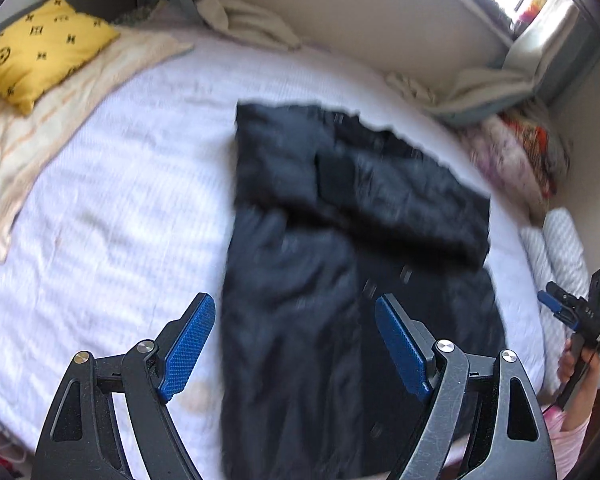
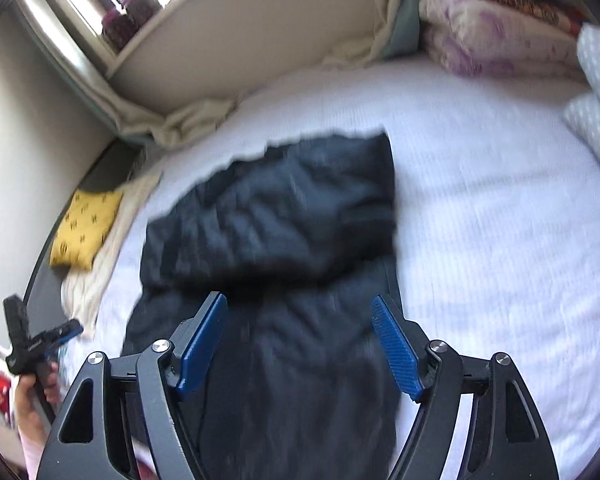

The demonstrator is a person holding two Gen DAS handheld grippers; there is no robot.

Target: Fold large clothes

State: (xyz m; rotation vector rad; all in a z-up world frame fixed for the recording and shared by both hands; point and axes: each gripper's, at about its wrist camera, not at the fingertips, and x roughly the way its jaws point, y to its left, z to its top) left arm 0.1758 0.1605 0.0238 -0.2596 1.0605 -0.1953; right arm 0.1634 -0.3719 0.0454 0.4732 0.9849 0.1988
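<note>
A dark garment (image 1: 340, 248) lies on a white-sheeted bed (image 1: 120, 200), its far end folded back over itself, its long axis running straight away from both sets of jaws. It sits below and ahead of them. The left gripper (image 1: 296, 344) and right gripper (image 2: 300, 344) hover above its near end, tilted downward, jaws spread wide and empty, about equally close.
</note>
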